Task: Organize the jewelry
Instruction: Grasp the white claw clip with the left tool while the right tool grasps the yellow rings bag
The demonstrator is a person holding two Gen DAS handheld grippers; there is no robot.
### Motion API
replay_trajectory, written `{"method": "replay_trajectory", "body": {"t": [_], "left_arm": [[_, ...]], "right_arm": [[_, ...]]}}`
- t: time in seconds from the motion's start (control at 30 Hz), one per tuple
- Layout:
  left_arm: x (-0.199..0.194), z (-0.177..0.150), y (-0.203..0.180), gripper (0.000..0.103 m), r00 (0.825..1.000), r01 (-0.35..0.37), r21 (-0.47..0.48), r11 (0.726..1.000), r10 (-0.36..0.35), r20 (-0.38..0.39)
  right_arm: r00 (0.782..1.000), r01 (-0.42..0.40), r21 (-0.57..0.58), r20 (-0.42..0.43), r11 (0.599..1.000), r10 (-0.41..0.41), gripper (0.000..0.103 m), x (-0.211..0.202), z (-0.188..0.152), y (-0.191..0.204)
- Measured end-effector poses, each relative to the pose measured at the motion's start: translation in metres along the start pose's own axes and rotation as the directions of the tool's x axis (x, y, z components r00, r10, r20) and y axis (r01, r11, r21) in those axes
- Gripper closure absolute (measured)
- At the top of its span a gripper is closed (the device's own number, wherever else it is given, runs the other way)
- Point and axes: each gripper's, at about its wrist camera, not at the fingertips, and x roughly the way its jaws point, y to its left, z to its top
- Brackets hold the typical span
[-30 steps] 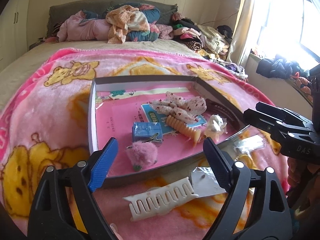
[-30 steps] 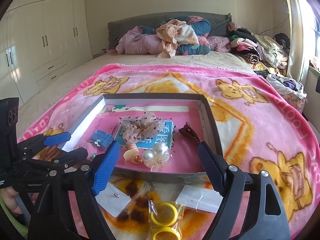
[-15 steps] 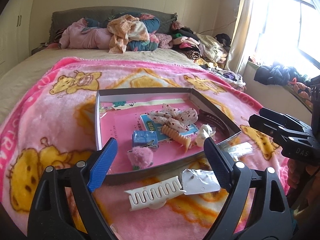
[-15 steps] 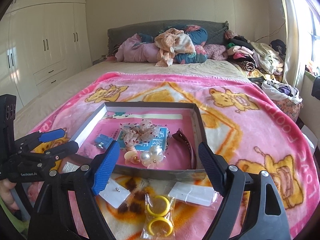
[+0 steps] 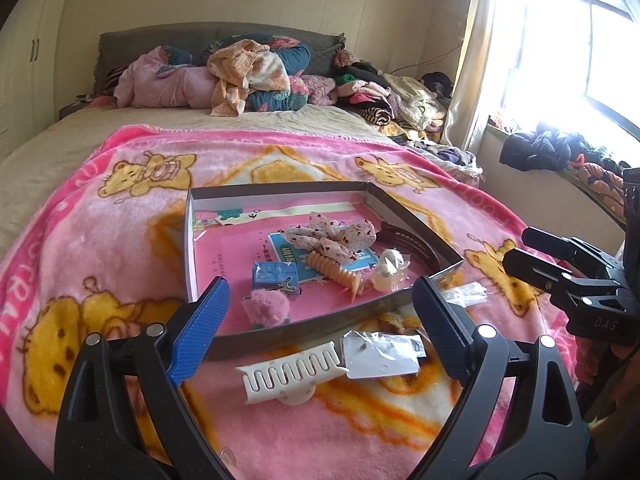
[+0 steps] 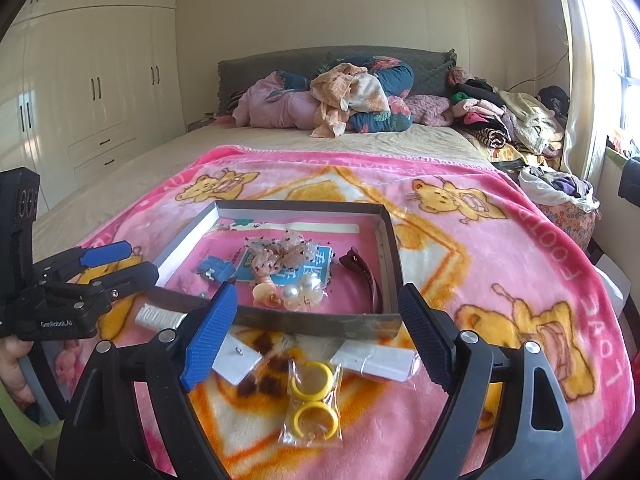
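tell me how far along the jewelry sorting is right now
Partly done. The tray already holds a lace bow, pearl pieces, a dark hair clip and a blue box. Nothing is in hand: the left tongs and right tongs are open and empty. Still on the blanket: the white comb, yellow rings bag and small packets.

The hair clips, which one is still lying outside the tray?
The white comb-toothed clip. It lies on the pink blanket just in front of the tray's near wall, while the orange spiral clip and the dark one sit inside the tray.
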Motion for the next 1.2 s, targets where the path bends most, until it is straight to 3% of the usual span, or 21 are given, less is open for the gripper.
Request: {"method": "replay_trajectory", "body": {"t": [0.13, 0.7, 0.83, 1.2], "left_arm": [[-0.005, -0.003, -0.003, 0.012, 1.0, 0.004, 0.005, 1.0, -0.004, 0.005], [-0.022, -0.028, -0.005, 0.012, 1.0, -0.015, 0.028, 0.999, 0.015, 0.004], [-0.022, -0.036, -0.004, 0.012, 1.0, -0.02, 0.033, 0.999, 0.021, -0.004], [-0.02, -0.052, 0.001, 0.012, 0.998, -0.037, 0.052, 0.998, 0.039, -0.043]], "right_arm": [[1.0, -0.001, -0.016, 0.007, 1.0, 0.001, 0.018, -0.006, -0.004, 0.005], [1.0, -0.015, -0.047, 0.009, 0.999, 0.015, 0.015, -0.023, -0.032, 0.018], [0.999, -0.045, 0.0, -0.002, 0.999, 0.045, 0.015, -0.023, -0.042, 0.016], [0.997, -0.036, -0.007, -0.066, 0.999, 0.036, 0.015, -0.007, -0.068, 0.021]]}}
